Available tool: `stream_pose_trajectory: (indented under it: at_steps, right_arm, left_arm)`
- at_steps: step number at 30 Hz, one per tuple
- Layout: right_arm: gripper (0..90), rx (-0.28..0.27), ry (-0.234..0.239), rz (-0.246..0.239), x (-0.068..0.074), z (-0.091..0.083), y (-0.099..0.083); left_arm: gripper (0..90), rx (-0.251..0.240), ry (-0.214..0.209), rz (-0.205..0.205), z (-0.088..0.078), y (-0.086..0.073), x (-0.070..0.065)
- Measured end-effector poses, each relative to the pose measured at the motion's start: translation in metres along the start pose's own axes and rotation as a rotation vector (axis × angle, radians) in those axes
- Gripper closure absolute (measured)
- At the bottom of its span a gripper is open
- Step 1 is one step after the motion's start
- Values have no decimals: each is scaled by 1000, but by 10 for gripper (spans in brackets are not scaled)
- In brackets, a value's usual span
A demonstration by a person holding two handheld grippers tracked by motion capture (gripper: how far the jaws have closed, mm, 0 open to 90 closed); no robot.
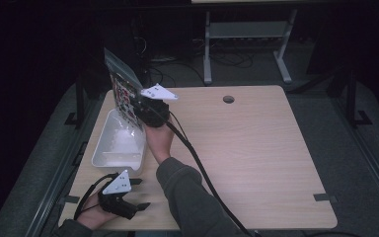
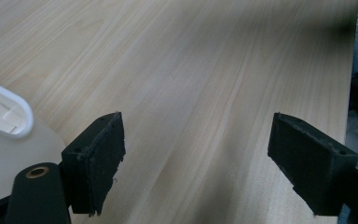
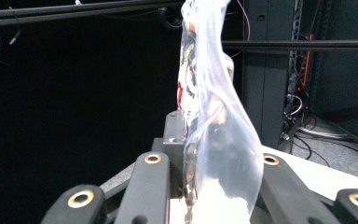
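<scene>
The wooden table [image 1: 256,158] carries the work at its left side, as seen in the high view. Its surface is pale, grained, with a round cable hole [image 1: 228,99] near the far edge and a strip of dark tape [image 1: 324,197] at the near right corner.

A white plastic tray [image 1: 109,157] lies along the table's left edge, lengthwise toward the far side. Its rounded rim [image 2: 14,109] also appears at the left of the left gripper view.

A clear plastic bag [image 1: 122,86] with a printed red-and-dark pattern stands upright above the far end of the tray, its top tilted toward the far left. In the right gripper view the bag [image 3: 214,116] rises straight up between the jaws, translucent, with white contents gathered at its lower end.

The right gripper [image 1: 145,109] is held over the far right corner of the tray, the person's forearm in a dark green sleeve [image 1: 192,197] reaching across from the bottom. Its jaws are clamped on the lower part of the bag, the film pinched between them. Its black cable [image 1: 197,163] trails back across the table.

The left gripper [image 1: 140,193] rests low at the near left corner of the table, just in front of the tray and apart from it. Its jaws stand wide apart with bare tabletop between the pads [image 2: 103,158].
</scene>
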State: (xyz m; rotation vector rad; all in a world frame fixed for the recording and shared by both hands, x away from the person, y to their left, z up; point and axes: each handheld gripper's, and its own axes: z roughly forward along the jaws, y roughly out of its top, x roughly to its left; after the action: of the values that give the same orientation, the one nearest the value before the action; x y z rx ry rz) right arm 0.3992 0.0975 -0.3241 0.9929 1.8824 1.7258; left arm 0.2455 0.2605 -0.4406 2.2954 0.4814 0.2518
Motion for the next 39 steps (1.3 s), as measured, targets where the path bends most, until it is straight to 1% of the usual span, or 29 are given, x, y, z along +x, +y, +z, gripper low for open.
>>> stream_pose_trajectory:
  at_steps: [6, 7, 11, 13, 14, 18, 19, 20, 21, 27, 33, 39]
  right_arm:
    - [747, 7, -15, 12, 1, 9, -6]
    - [747, 11, -18, 8, 2, 11, -7]
    - [746, 29, -29, 22, 3, 17, -15]
    - [746, 31, -34, 20, 3, 19, -17]
    - [746, 33, -36, 28, 4, 20, -19]
    - [746, 45, -36, 31, 4, 25, -26]
    - [746, 53, -39, 35, 3, 27, -30]
    - [746, 53, -39, 35, 3, 27, -30]
    - [746, 53, -38, 50, 3, 30, -34]
    - [746, 44, -41, 45, 5, 33, -36]
    - [746, 62, -55, 36, 11, 35, -35]
    - [745, 63, -58, 52, 13, 39, -35]
  left_arm:
    - [181, 2, -2, 1, 1, 0, 1]
    - [181, 2, 0, 1, 1, 0, 1]
    - [181, 0, 3, -3, 0, 0, 1]
    - [181, 0, 2, -2, 1, 0, 1]
    - [181, 2, 2, -1, 1, 0, 1]
    - [182, -1, 2, -2, 1, 0, 1]
    - [183, 0, 2, -1, 1, 0, 1]
    - [183, -1, 3, 0, 1, 0, 1]
    - [183, 0, 4, 1, 0, 0, 2]
    - [184, 0, 6, -1, 0, 0, 2]
    - [184, -1, 6, 0, 0, 0, 2]
    - [184, -1, 7, 2, 0, 0, 2]
